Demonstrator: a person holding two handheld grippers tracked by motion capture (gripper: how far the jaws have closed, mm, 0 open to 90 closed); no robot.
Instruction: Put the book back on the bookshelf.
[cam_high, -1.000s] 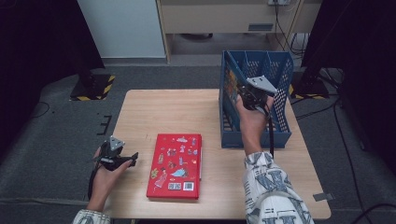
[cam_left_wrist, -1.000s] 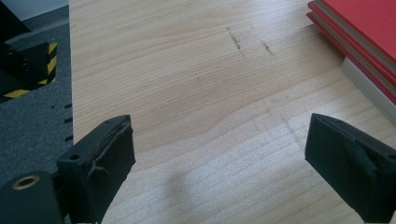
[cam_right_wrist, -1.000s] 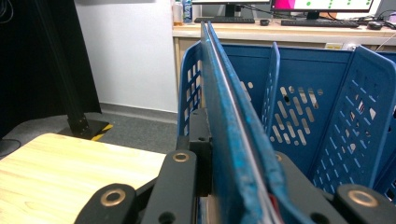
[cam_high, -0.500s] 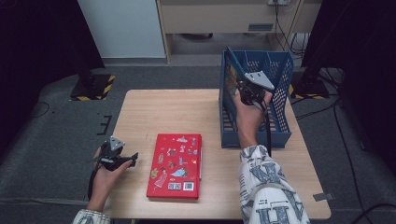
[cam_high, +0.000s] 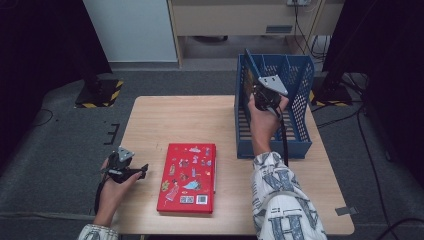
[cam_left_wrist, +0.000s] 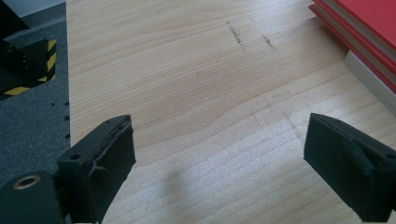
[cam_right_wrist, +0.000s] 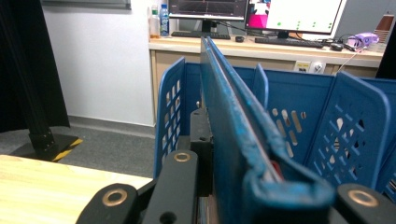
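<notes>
Right gripper (cam_high: 254, 91) clamps thin blue book (cam_right_wrist: 233, 140) in perforated plastic rack (cam_high: 300, 80).

Plenty of open table (cam_high: 190, 120) between the red book (cam_high: 188, 177) and the blue file rack (cam_high: 295, 100), so a hand can cross there easily. The rack's mesh walls and dividers (cam_right_wrist: 261, 86) box in its slots, with entry from above. The book's edge blocks the table's near middle.
</notes>
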